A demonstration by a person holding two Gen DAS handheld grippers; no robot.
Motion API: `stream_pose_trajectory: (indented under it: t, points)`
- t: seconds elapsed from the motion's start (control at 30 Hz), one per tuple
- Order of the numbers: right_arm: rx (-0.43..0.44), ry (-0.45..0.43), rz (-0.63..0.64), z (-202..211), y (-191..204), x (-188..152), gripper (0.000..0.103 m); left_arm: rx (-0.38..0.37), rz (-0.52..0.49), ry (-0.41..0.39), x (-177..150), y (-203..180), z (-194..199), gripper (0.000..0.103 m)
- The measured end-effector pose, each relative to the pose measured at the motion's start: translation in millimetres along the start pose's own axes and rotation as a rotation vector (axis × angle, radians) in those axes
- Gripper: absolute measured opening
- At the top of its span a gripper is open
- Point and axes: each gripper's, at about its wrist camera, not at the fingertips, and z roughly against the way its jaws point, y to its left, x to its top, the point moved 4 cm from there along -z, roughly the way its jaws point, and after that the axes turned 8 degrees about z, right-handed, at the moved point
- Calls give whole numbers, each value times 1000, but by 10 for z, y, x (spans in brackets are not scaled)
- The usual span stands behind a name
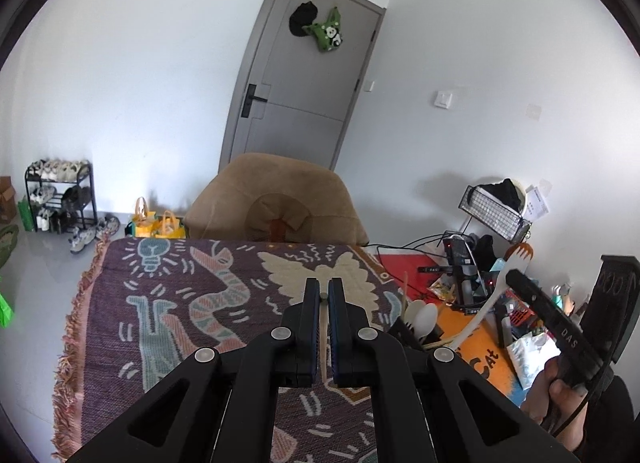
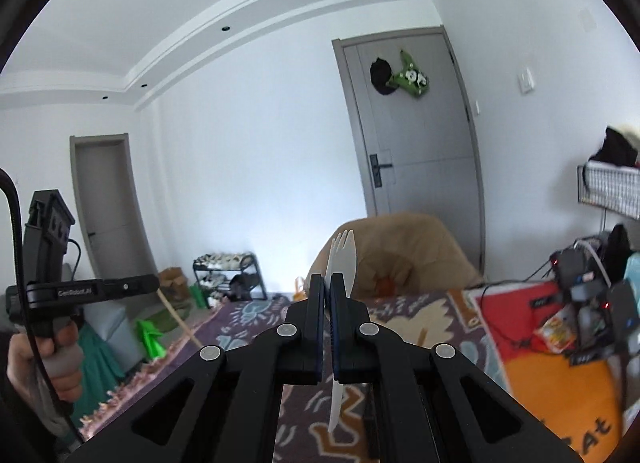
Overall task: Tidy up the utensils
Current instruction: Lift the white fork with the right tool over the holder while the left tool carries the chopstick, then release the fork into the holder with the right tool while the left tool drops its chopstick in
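My left gripper [image 1: 324, 287] is shut on a thin wooden chopstick [image 1: 322, 359], held above the patterned blanket; the chopstick also shows in the right wrist view [image 2: 178, 319]. My right gripper [image 2: 327, 283] is shut on a white plastic spork [image 2: 341, 259], tines up, handle hanging below the jaws. In the left wrist view the right gripper [image 1: 516, 277] is at the right, holding the spork [image 1: 486, 309] over a dark holder [image 1: 408, 333] that contains white spoons [image 1: 424, 317] and a wooden stick.
A purple patterned blanket [image 1: 180, 303] covers the table. A tan cushioned chair [image 1: 276, 199] stands behind it. Electronics, cables and snack packets [image 1: 464, 275] crowd an orange-red mat [image 1: 476, 327] at the right. A wire basket [image 1: 496, 211] stands at the far right.
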Motion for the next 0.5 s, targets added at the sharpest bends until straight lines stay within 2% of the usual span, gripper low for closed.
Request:
stream_pose_trajectory:
  t: [0.2,0.5]
  points:
    - [-55,4,73,-107,-17,42,4,-23,-16,4,29,-137,-62,4]
    - [-62,8,147,-266,16,-133,4,-44,-41,15,26,-260,-156,4]
